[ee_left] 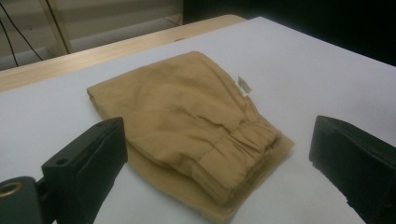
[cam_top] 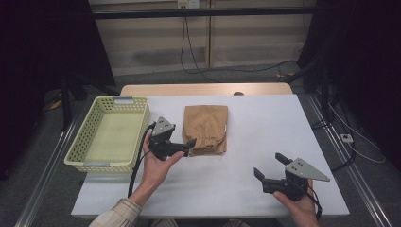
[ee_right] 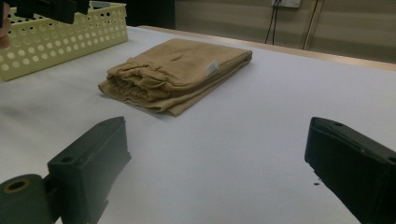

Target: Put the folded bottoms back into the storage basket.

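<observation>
A folded tan cloth (cam_top: pixel 205 128) lies on the white table (cam_top: pixel 265 123), a little left of the middle and toward the far half. The left gripper (cam_top: pixel 188 144) sits at the cloth's near left corner, its jaws spread wide with nothing between them; in the left gripper view the cloth (ee_left: pixel 187 130) lies straight ahead between the two black jaws, its gathered elastic edge nearest the gripper. Whether a jaw tip touches the fabric cannot be told from the high view. The right gripper (cam_top: pixel 268 166) is held at the near right of the table, well apart from the cloth, its jaws also wide apart and holding nothing; in the right gripper view the cloth (ee_right: pixel 175 74) lies ahead and to the left across bare table. The cloth's long axis runs from the near edge of the table toward the far edge, with the gathered waistband end facing the person and the smooth folded end pointing away. A small white label (ee_left: pixel 243 85) sticks out on its right side. A pale yellow perforated basket (cam_top: pixel 87 137) stands just to the left of the left gripper, beside the cloth but not touching it. The table between the cloth and the right gripper is bare.
</observation>
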`<state>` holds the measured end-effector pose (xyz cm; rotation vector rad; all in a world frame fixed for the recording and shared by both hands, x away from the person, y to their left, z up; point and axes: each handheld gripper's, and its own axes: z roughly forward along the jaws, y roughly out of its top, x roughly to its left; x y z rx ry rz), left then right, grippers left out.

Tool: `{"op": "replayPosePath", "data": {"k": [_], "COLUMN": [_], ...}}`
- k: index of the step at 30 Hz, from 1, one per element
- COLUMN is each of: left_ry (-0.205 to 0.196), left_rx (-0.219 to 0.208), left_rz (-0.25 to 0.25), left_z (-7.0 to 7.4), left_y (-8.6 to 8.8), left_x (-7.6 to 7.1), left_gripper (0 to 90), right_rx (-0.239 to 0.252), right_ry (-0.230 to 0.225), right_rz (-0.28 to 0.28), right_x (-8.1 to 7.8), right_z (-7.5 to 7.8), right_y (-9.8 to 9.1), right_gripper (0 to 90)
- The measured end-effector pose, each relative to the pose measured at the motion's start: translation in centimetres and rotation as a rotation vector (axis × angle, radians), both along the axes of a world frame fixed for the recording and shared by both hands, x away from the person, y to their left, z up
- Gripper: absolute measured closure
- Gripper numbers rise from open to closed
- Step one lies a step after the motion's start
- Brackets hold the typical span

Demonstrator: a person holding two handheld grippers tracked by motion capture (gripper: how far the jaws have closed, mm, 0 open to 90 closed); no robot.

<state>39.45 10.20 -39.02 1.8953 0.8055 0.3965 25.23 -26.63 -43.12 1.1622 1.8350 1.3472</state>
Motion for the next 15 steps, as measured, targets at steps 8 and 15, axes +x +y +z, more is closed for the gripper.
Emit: {"op": "replayPosePath", "data": {"k": [8,15], "left_ry": [0.034,0.103], "left_rx": [0.016,0.026], "left_rz": [0.006,0.029], "left_z": [0.1,-0.1], "left_y": [-0.7,-1.3], "left_x": [1.3,3.8], "left_gripper": [5.1,6.7], "right_rx": [-0.003,0.000], "right_ry": [0.003,0.005], "right_rz": [0.004,0.007], "right_x": [0.0,0.0], "right_z": [0.0,0.0], "right_y": [0.1,0.0], "right_gripper": [6.4,6.3]}}
